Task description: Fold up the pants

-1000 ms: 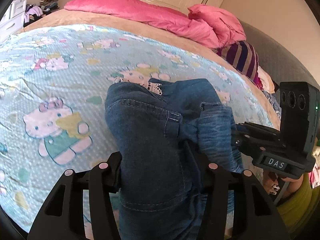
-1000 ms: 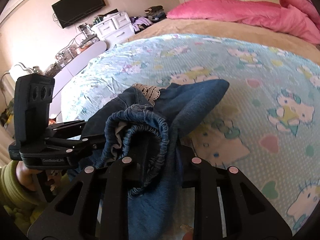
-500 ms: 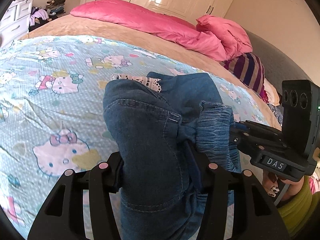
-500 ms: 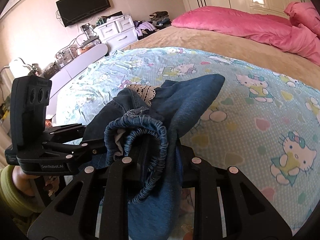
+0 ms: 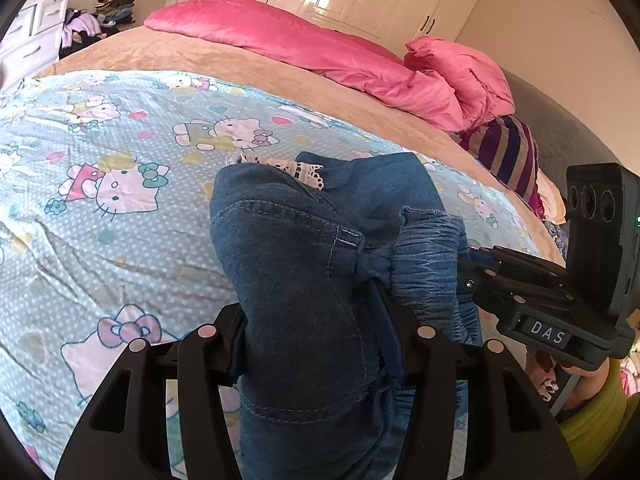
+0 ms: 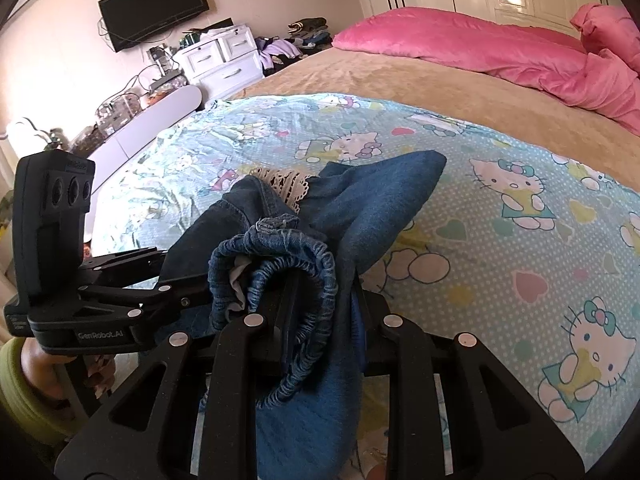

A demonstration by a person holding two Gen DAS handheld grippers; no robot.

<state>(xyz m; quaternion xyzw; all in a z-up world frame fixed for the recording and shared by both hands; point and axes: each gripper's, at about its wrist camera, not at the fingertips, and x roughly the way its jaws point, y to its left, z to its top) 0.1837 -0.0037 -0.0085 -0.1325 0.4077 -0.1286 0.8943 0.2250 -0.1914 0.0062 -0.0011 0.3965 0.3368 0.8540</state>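
Two tools pinch the blue pants (image 5: 304,280) and hold them up over the bed (image 5: 300,84) with the cat-print sheet (image 5: 100,240). The left tool (image 5: 312,320) squeezes the denim. The right tool (image 6: 316,312) squeezes the stretchy waistband (image 6: 280,252). From the left camera, the right tool sits at 3 o'clock. Pink pillows (image 6: 480,44) lie at 12 o'clock.

One pair of pants (image 5: 304,288), two grippers, one patterned sheet (image 5: 120,240), one pink duvet (image 5: 320,52), one television (image 6: 154,6).
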